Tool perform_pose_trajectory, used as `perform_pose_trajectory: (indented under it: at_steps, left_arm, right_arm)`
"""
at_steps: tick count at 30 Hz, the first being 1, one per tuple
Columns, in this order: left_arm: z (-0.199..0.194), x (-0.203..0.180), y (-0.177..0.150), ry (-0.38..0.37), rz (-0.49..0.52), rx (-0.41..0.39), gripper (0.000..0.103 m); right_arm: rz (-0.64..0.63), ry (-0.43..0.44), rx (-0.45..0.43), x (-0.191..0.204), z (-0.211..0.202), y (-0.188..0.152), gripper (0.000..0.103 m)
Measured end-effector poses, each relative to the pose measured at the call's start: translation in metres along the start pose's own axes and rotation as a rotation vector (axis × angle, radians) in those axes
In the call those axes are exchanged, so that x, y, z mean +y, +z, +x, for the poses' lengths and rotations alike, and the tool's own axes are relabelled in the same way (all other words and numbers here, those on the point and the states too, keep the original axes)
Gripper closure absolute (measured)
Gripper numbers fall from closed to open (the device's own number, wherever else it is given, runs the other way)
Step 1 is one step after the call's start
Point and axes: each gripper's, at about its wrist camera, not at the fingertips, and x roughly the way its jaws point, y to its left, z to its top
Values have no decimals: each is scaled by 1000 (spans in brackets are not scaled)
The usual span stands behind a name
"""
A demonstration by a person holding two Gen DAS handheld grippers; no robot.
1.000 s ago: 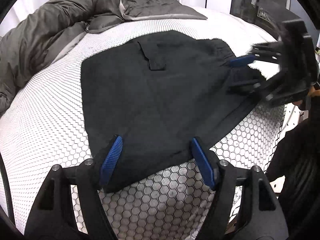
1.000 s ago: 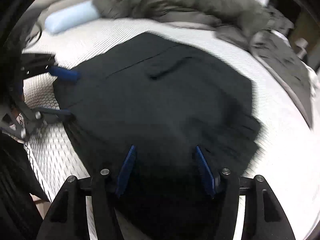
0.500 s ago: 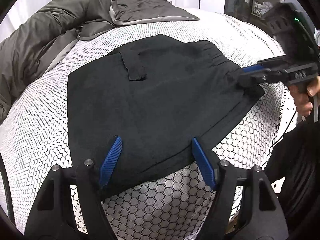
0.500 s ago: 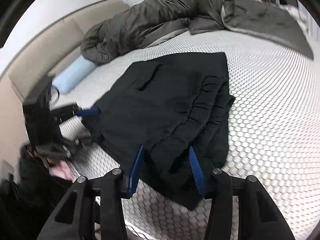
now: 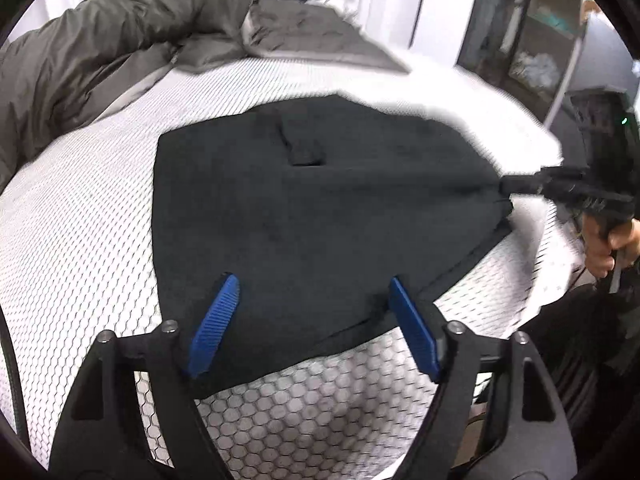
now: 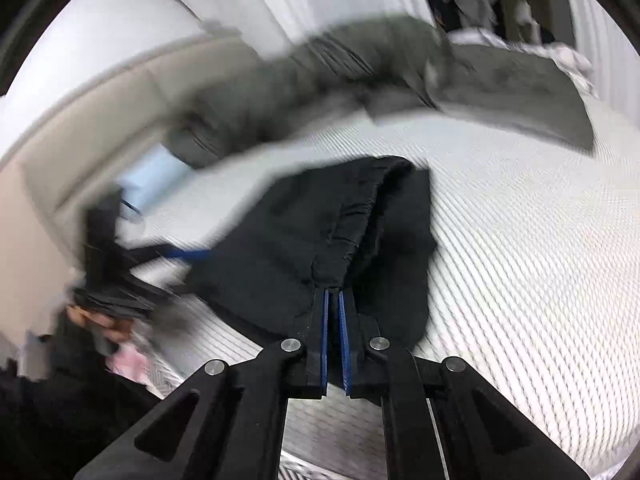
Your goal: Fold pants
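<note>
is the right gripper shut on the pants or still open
Shut on the pants: the right gripper has its blue pads nearly together, pinching a bunched edge of the black fabric.

Even indoor light, strong fisheye bending at the rims — right wrist view motion-blurred.

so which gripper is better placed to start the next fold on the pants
Right, probably. The right gripper is already shut on the pants at their edge and can carry it over. The left gripper is open, over the near hem.
</note>
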Motion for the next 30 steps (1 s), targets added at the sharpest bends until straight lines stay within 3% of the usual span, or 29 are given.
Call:
perform_pose_trajectory:
  at_steps: [2,3,5,8,10,13,15,18,23,25,27,28,30]
  left_arm:
    - [7,-5,-4,36,41,27,27]
    - [7,-8,-4,44,51,23,27]
    - [-1,-9,-3,10,39,-8,27]
    - [-13,-1,-2,2,11,-62,26]
    - [-18,16,-2,-1,-57,-82,25]
    - [-19,49,-4,-3,-221,-99,25]
    - [-14,68,-6,11,-312,-80,25]
    - [-4,88,-15,17,-404,-33,25]
    - [-1,101,-22,-16,-441,-16,25]
    - [3,100,-20,-24,-435,-12,25]
    - [11,94,-17,-29,-404,14,28]
    - [13,90,-15,-43,-385,16,36]
    - [15,86,-12,-44,-352,17,41]
  right_arm:
    - [-3,-143,115,-10,30,-11,98]
    - [8,-148,135,-14,36,-14,98]
    - [19,-108,78,-14,24,-10,92]
    - [47,-38,-20,-17,3,-4,75]
    - [91,-9,-25,-26,6,-2,51]
    - [222,84,8,-49,24,4,48]
    - [269,109,12,-56,33,13,36]
    - [250,54,7,-54,33,23,36]
    - [246,101,-44,-54,19,29,35]
    - [249,67,-54,-53,21,27,21]
    - [218,61,22,-48,41,23,21]
    - [207,56,71,-45,58,24,22]
    - [176,44,117,-41,73,23,32]
